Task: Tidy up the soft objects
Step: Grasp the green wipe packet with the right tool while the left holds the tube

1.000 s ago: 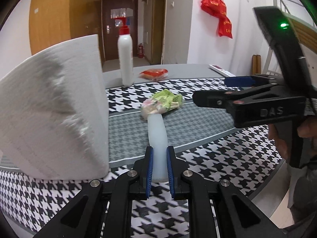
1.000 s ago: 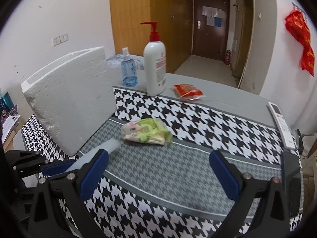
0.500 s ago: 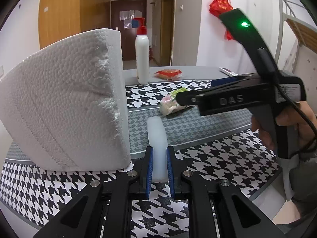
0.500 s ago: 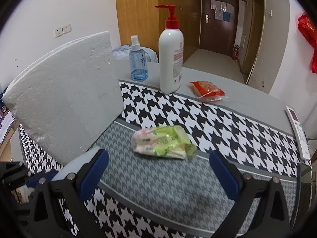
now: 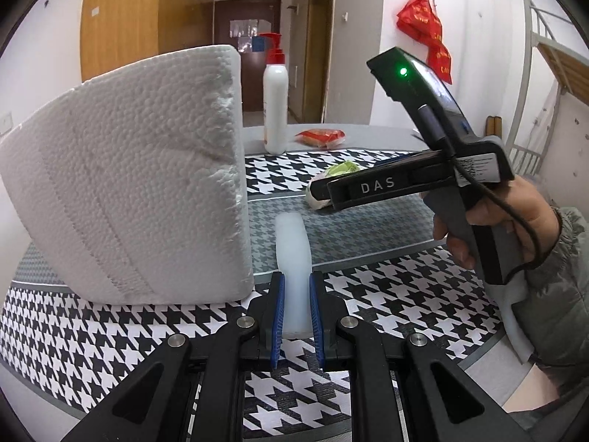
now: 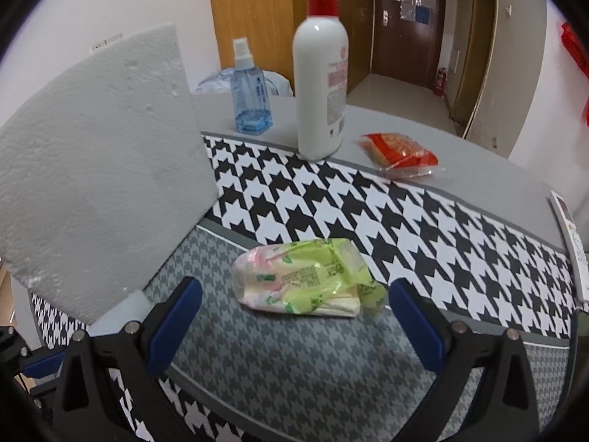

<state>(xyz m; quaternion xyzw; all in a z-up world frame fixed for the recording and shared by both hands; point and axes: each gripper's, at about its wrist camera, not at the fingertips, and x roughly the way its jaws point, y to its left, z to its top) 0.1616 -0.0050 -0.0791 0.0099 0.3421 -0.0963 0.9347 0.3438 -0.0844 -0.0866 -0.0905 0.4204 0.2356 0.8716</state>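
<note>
My left gripper [image 5: 296, 296] is shut on a pale translucent soft strip [image 5: 292, 254] that lies lengthwise on the houndstooth cloth. A big white foam block [image 5: 136, 191] stands just left of it; it also shows in the right wrist view [image 6: 95, 169]. My right gripper [image 6: 294, 316] is open and hovers just in front of a green and pink soft packet [image 6: 305, 280], which lies on the grey band. In the left wrist view the right gripper's body [image 5: 416, 180] hides most of that packet [image 5: 331, 178].
A white pump bottle [image 6: 324, 88] and a blue spray bottle [image 6: 250, 92] stand at the table's far edge. A red snack packet [image 6: 401, 154] lies right of them. A white remote [image 6: 574, 243] lies at the right edge.
My right gripper has moved forward and down toward the green packet, staying open. My left gripper has drawn back and turned beside the foam block, still holding the strip.
</note>
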